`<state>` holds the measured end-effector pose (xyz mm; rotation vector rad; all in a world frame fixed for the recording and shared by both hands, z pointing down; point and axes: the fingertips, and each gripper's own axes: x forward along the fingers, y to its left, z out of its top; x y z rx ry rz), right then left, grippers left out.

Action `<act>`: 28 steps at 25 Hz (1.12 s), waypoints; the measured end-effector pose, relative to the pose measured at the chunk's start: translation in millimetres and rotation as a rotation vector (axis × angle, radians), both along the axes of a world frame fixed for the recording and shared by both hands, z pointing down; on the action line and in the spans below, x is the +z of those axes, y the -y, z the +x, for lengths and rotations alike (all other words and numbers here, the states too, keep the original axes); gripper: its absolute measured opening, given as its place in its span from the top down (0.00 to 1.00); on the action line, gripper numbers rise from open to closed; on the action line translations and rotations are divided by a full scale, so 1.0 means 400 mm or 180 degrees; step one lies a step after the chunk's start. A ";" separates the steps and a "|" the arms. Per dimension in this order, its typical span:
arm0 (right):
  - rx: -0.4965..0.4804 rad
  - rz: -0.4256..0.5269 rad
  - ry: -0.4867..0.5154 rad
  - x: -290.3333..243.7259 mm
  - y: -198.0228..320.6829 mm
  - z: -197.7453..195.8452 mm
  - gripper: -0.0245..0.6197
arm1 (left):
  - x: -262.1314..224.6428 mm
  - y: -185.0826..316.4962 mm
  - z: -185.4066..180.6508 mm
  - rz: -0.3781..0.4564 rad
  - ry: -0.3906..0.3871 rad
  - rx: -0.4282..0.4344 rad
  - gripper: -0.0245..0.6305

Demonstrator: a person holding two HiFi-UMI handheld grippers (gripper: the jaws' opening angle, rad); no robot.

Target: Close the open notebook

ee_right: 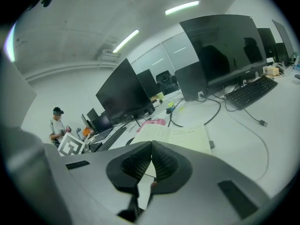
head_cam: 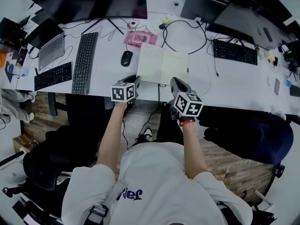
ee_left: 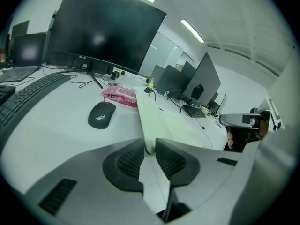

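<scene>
The open notebook lies on the white desk with its pale pages up, in front of the person. My left gripper is at the notebook's near left corner. In the left gripper view the left edge of the notebook runs into the gap of the left gripper, and both pads press on it. My right gripper hovers by the near right corner. In the right gripper view the right gripper has its pads together with nothing between them, and the notebook lies just beyond.
A black mouse and a pink packet lie just left of and behind the notebook. Keyboards flank it, with a black cable behind. A large monitor stands at the back. A person stands far off.
</scene>
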<state>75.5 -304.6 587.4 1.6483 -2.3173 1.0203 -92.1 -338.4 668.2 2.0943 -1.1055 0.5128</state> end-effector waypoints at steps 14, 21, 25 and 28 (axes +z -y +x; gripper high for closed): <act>0.0048 0.0065 -0.0013 -0.022 -0.015 0.020 0.94 | -0.068 -0.022 0.042 0.0278 0.0112 0.0133 0.84; 0.0035 0.0097 -0.0009 -0.030 -0.027 0.025 0.94 | -0.102 -0.033 0.072 0.0406 0.0105 0.0172 0.85; 0.0049 0.0114 0.0008 -0.041 -0.025 0.035 0.94 | -0.119 -0.038 0.090 0.0443 0.0093 0.0194 0.85; 0.0054 0.0129 0.0020 -0.047 -0.023 0.038 0.94 | -0.129 -0.038 0.104 0.0477 0.0083 0.0227 0.86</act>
